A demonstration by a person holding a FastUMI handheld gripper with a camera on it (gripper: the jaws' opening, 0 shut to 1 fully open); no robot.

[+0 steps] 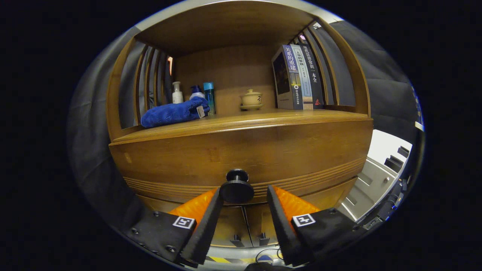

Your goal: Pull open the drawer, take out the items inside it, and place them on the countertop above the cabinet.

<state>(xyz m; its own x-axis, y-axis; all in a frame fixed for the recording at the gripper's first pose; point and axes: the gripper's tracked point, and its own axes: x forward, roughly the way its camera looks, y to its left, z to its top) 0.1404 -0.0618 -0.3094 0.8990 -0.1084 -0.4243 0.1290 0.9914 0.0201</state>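
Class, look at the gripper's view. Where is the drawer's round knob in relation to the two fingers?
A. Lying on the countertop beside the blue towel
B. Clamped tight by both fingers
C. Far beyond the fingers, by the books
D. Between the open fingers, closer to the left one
D: the knob sits between the open fingers of the gripper, with a clear gap on the right finger's side.

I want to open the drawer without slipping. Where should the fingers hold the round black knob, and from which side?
Grip the knob by its wide round cap, coming straight from the front. The cap flares out from a narrower neck on the drawer front, so fingers closing on its sides can pull. The gripper is open around it.
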